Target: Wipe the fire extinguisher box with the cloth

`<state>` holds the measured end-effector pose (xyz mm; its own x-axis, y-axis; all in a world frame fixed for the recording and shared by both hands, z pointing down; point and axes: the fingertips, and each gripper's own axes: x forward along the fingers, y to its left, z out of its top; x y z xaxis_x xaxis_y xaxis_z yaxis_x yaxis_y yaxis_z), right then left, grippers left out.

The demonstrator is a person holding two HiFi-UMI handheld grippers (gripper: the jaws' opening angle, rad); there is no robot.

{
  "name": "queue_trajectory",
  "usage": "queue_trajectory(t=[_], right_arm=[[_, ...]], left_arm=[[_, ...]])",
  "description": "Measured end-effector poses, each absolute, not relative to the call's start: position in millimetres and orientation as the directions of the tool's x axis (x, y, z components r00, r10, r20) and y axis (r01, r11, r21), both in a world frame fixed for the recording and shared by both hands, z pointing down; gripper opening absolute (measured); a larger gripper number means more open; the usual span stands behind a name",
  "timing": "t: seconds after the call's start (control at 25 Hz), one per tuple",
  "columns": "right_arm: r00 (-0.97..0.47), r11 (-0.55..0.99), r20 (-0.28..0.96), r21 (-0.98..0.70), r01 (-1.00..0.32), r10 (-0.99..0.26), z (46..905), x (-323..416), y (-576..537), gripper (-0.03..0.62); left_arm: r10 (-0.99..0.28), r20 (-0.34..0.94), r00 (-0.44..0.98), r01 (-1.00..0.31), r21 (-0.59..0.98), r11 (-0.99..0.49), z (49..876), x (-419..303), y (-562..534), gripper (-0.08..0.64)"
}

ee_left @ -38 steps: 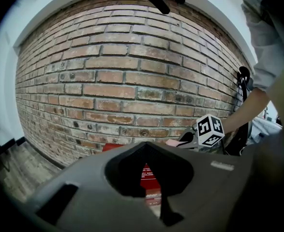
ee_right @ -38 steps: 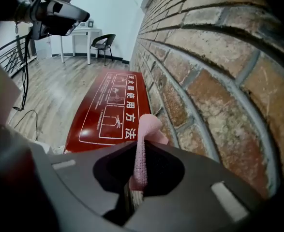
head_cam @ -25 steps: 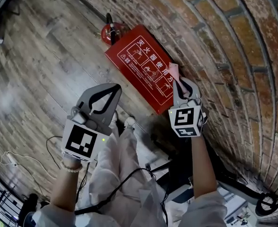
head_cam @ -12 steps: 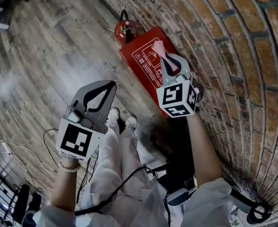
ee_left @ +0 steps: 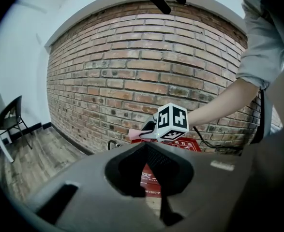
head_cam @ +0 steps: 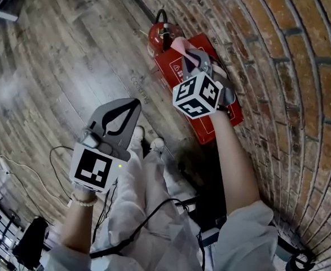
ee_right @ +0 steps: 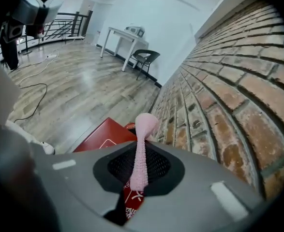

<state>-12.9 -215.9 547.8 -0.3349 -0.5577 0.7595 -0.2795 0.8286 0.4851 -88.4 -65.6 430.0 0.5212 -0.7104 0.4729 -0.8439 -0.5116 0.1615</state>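
Right gripper (head_cam: 192, 58) clamps the pink cloth (ee_right: 141, 149): limp, light, pinched mid-fold, free end flopping toward 12 o'clock. Fire extinguisher box (head_cam: 232, 113) looks rigid. Left gripper (head_cam: 130, 105) closed, empty.

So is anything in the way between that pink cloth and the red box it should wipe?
Nothing visible. The right gripper holds the pink knitted cloth over the flat red box by the brick wall; the red extinguisher stands beyond the box's far end.

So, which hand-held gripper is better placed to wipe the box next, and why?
Right. The right hand-held gripper is shut on the pink cloth over the fire extinguisher box; the left hand-held gripper is empty, farther off.
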Motion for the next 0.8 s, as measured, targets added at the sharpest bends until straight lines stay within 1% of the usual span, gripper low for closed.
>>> queue_trajectory(t=[0.28, 0.8], right_arm=[[-0.301, 0.844, 0.803, 0.413, -0.341, -0.514, 579.1, -15.9, -208.8, 0.028], [-0.306, 0.826, 0.810, 0.341, -0.448, -0.501, 584.0, 2.3, -198.9, 0.028]], left_arm=[[-0.713, 0.481, 0.511, -0.851, 0.164, -0.499, 434.5, -95.8, -64.4, 0.000], [-0.701, 0.482, 0.526, -0.841, 0.174, -0.512, 435.4, -87.3, -65.0, 0.000]])
